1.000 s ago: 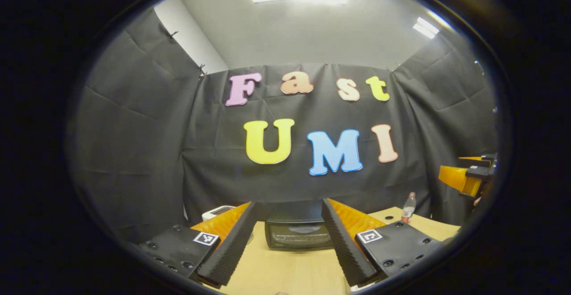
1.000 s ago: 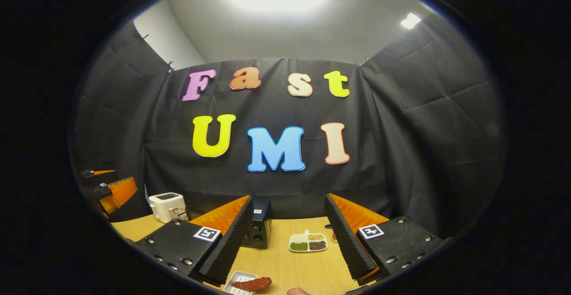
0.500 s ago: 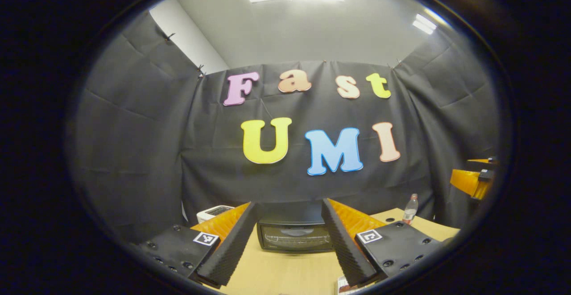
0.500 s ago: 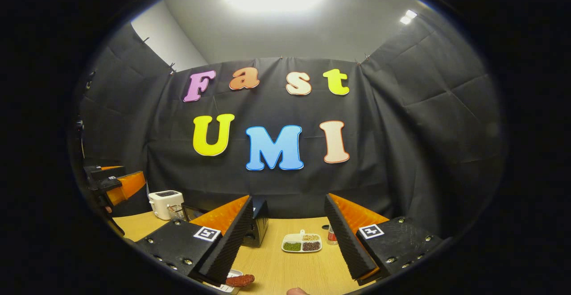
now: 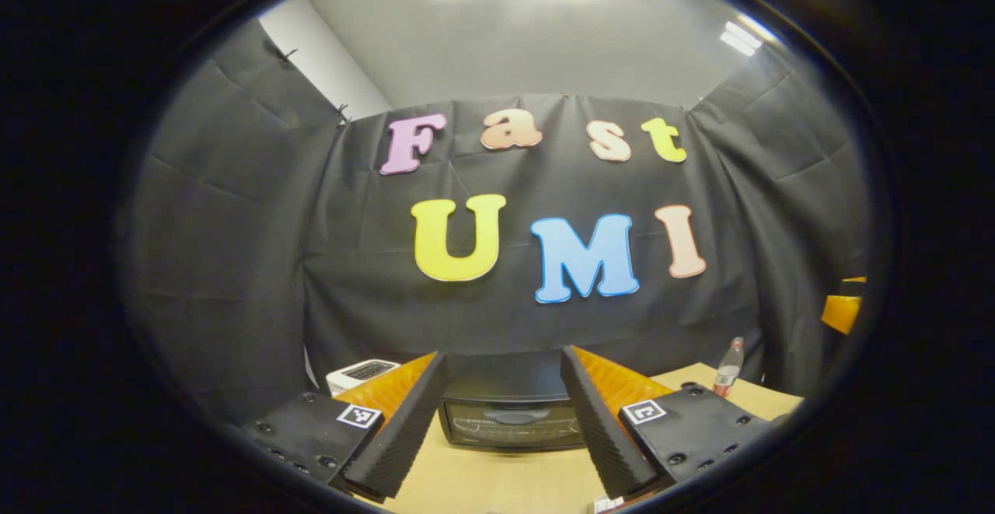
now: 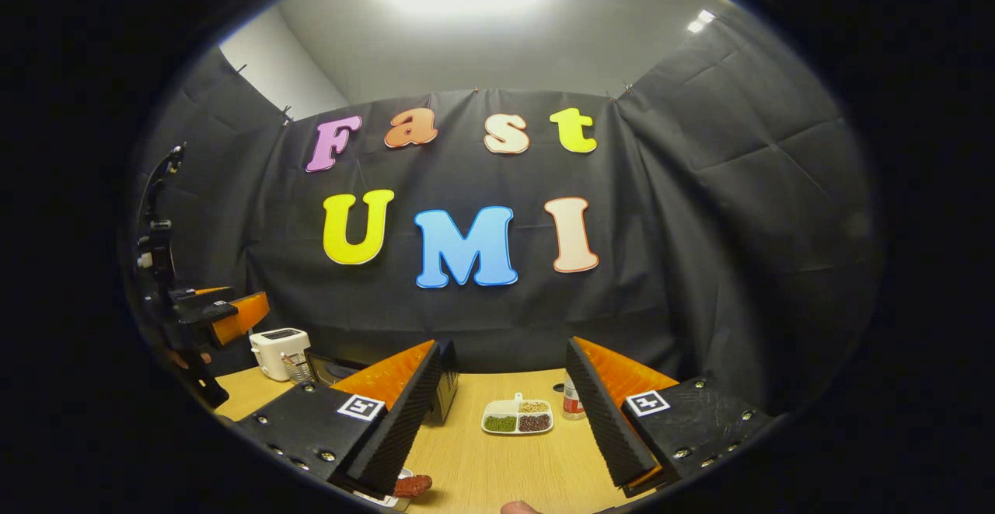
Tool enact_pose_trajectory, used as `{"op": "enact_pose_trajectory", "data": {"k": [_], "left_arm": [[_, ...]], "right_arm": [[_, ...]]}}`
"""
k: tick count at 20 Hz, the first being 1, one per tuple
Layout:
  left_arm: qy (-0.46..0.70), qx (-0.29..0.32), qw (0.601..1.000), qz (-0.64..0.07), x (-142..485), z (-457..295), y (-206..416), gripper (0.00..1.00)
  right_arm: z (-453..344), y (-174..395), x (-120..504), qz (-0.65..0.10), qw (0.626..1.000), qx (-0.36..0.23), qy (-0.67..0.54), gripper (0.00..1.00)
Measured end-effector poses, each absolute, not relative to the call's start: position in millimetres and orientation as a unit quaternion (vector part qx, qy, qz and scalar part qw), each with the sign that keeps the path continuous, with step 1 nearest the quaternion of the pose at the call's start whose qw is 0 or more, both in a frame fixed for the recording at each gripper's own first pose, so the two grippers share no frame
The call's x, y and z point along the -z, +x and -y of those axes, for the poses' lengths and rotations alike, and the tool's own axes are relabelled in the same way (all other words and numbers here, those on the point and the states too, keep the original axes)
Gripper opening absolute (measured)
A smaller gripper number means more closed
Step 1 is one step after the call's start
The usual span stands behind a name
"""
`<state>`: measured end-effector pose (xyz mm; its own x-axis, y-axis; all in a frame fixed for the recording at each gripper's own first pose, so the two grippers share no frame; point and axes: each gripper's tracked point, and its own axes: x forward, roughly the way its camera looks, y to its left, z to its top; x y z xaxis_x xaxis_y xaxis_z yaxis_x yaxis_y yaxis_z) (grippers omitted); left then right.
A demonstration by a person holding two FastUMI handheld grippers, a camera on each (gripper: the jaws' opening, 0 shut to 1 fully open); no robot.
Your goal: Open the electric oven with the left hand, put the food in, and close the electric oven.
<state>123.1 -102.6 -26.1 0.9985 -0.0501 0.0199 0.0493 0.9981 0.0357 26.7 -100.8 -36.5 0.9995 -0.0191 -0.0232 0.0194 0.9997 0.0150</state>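
The black electric oven (image 5: 509, 421) stands on the wooden table (image 5: 497, 483) with its glass door closed. It sits straight ahead of my left gripper (image 5: 501, 360), which is open and empty, a short way from the door. In the right gripper view one end of the oven (image 6: 447, 389) shows behind the left finger. My right gripper (image 6: 507, 347) is open and holds nothing. A reddish-brown piece of food (image 6: 412, 487) lies on a white tray near that gripper's left finger. The left gripper (image 6: 221, 316) also shows off to the left.
A white toaster (image 6: 278, 352) stands left of the oven, at the table's back. A divided white dish (image 6: 517, 417) of beans and a small jar (image 6: 573, 401) sit right of the oven. A plastic bottle (image 5: 728, 366) stands at the far right.
My left gripper has moved closer to the oven, which looks larger and more centred between the fingers. In the right gripper view the food has slid toward the lower left edge.
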Motion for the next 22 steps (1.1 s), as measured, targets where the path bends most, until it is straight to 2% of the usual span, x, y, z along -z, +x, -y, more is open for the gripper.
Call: {"op": "enact_pose_trajectory", "data": {"k": [6, 18, 19, 22], "left_arm": [[0.010, 0.050, 0.999, -0.012, 61, 102, 185, 1.00], [0.013, 0.110, 0.990, -0.084, 161, 125, 281, 1.00], [0.015, 0.114, 0.989, -0.088, 169, 127, 287, 0.94], [0.018, 0.117, 0.987, -0.106, 193, 130, 301, 0.97]], "right_arm": [[94, 44, 34, -0.008, 0.999, 0.045, 0.000, 0.97], [88, 56, 50, -0.035, 0.992, 0.118, -0.021, 0.97], [88, 55, 51, -0.039, 0.991, 0.123, -0.023, 0.97], [92, 50, 55, -0.048, 0.988, 0.140, -0.032, 0.97]]}}
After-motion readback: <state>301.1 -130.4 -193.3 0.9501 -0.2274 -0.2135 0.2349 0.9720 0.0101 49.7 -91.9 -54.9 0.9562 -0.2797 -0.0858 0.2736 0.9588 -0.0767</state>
